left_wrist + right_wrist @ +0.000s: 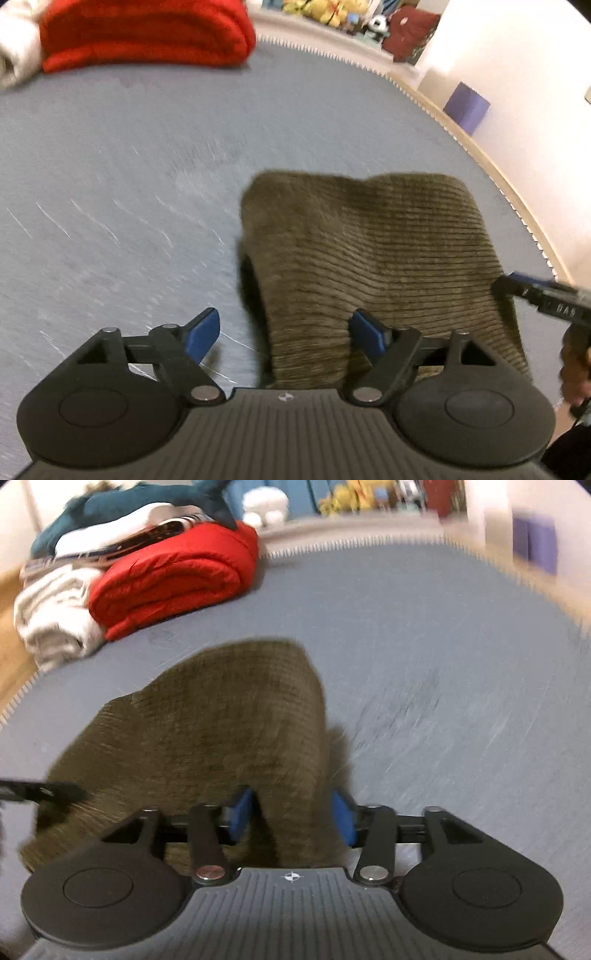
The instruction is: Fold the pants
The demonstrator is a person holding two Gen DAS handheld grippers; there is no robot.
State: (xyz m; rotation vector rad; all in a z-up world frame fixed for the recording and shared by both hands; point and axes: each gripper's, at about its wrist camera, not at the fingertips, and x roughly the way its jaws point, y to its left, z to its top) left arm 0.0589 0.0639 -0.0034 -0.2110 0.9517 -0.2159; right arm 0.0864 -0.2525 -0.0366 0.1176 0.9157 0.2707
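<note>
The olive-brown corduroy pants (373, 251) lie bunched on the blue-grey carpet, also in the right wrist view (221, 716). My left gripper (288, 336) is open, its blue pads either side of the pants' near left edge, cloth between them. My right gripper (291, 816) is open too, its blue pads apart around a raised fold at the pants' near right edge. Each gripper shows in the other's view: the right one (546, 295) at the pants' right side, the left one (40, 790) at their left side. Both views are motion-blurred.
A folded red blanket (173, 576) and white cloth (55, 620) sit at the far left, with other clothes stacked behind. The carpet's fringed edge (424, 96) meets wooden floor. A purple box (467, 107) stands by the white wall. Plush toys (325, 11) line the back.
</note>
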